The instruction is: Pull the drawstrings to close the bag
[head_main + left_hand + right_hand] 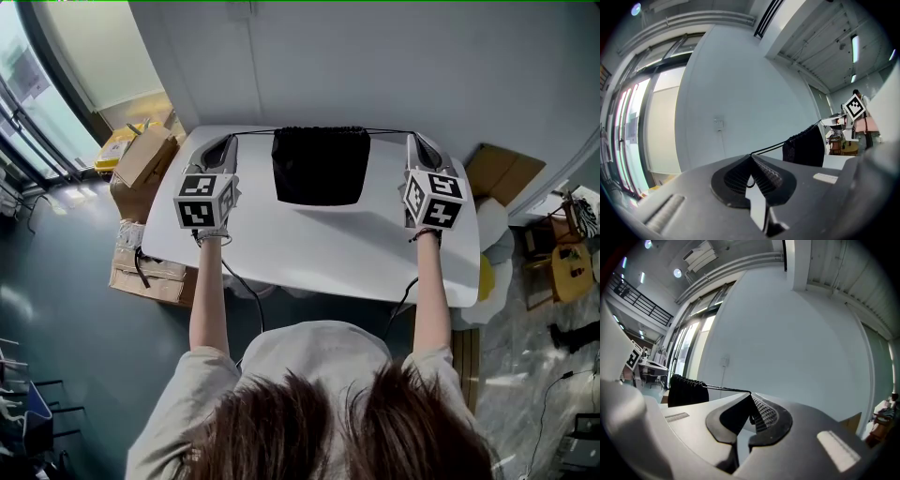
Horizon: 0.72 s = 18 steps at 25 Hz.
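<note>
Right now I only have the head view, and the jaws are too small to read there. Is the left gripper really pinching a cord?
Observer: Yes. In the left gripper view, the left gripper has its jaws shut on the cord, right at the tips.
Operator: And the right?
Observer: Same. The right gripper is shut on its cord, with a short loop showing behind the pads.
Operator: Is the mouth closed?
Observer: Seen from the side, the top of the bag is bunched into pleats and the cords run straight to it. I can't tell whether a gap is left.
</note>
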Motion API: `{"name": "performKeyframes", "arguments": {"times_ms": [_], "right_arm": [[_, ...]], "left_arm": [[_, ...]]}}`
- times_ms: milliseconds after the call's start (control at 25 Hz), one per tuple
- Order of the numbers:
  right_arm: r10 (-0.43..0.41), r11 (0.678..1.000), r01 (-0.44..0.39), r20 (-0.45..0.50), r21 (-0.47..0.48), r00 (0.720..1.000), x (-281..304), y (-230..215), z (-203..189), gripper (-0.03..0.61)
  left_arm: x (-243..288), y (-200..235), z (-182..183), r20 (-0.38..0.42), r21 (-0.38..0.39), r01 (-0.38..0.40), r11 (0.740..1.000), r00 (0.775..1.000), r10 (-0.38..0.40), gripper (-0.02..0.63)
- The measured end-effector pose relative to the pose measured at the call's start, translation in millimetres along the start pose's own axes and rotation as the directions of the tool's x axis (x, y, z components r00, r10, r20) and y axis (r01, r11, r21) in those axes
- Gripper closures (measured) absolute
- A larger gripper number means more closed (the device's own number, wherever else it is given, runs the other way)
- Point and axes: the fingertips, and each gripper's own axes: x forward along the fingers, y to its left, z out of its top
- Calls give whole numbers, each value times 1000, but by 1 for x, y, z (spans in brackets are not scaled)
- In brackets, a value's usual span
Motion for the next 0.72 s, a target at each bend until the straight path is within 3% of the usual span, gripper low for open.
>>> {"name": "performKeyframes", "arguments": {"times_ms": [720], "right_arm": [[-72, 996, 67, 77, 63, 994, -8, -7, 15, 563]], "left_arm": [[-2, 11, 4, 19, -36, -22, 999, 1000, 22, 615]]}}
